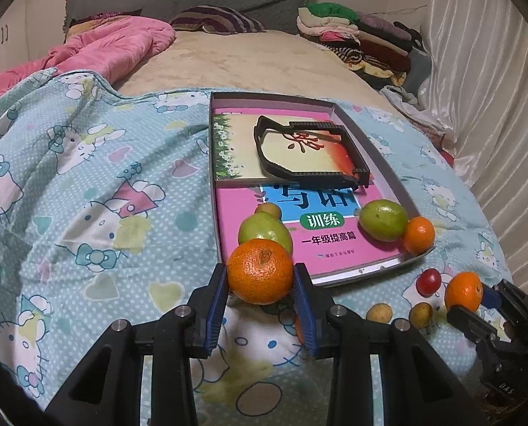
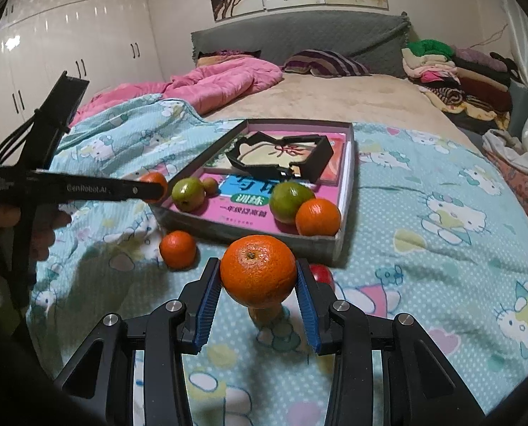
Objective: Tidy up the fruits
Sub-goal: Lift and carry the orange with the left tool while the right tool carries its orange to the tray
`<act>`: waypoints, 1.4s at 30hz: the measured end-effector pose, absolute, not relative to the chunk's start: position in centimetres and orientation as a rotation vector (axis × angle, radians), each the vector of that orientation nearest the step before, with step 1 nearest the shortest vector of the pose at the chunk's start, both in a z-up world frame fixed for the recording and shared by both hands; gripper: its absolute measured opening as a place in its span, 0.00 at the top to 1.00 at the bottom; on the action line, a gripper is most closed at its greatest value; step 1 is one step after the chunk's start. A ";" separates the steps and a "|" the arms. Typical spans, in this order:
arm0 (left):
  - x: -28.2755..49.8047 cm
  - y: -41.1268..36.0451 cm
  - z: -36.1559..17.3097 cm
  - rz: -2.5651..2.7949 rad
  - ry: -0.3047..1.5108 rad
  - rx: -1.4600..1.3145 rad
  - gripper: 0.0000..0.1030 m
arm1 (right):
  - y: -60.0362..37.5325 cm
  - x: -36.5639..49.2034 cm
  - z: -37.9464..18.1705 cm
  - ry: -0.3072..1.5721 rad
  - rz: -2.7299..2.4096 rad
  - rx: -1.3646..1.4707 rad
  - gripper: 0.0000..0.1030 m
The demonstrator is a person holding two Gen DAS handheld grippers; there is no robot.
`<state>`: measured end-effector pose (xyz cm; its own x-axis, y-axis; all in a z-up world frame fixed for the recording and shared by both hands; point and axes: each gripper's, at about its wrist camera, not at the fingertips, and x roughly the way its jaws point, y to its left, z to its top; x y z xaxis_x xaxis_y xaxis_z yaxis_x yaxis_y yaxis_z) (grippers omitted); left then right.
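Note:
My left gripper point(image 1: 260, 280) is shut on an orange mandarin point(image 1: 259, 270), held above the bedspread near the grey box lid's point(image 1: 338, 106) front left corner. My right gripper point(image 2: 258, 280) is shut on another mandarin point(image 2: 258, 269), in front of the lid; it also shows in the left wrist view point(image 1: 463, 291). In the lid lie two green fruits point(image 1: 383, 220) point(image 1: 264, 230), a small brownish fruit point(image 1: 268, 209) and a mandarin point(image 1: 419, 235). On the bedspread lie a mandarin point(image 2: 177, 249), a red fruit point(image 1: 428, 281) and two small yellow-brown fruits point(image 1: 379, 313) point(image 1: 420, 314).
The lid holds a pink book point(image 1: 338, 245), a picture card and a black plastic frame point(image 1: 310, 152). It rests on a Hello Kitty bedspread point(image 1: 86, 195). A pink quilt point(image 1: 86, 53), a striped pillow and folded clothes point(image 1: 353, 35) lie behind. A white curtain hangs at the right.

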<state>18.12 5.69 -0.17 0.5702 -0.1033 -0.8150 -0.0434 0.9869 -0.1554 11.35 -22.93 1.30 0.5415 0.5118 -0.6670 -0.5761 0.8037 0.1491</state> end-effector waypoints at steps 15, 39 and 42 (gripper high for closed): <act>18.8 5.9 -0.8 -0.030 0.975 -0.165 0.64 | -20.8 14.7 0.9 0.792 0.624 -0.086 0.59; 19.8 6.0 -1.7 -0.012 0.964 -0.128 0.62 | -18.5 17.6 -0.5 0.808 0.579 -0.149 0.59; 19.8 6.0 -1.9 -0.013 0.965 -0.125 0.62 | -18.1 18.0 -0.7 0.811 0.575 -0.163 0.59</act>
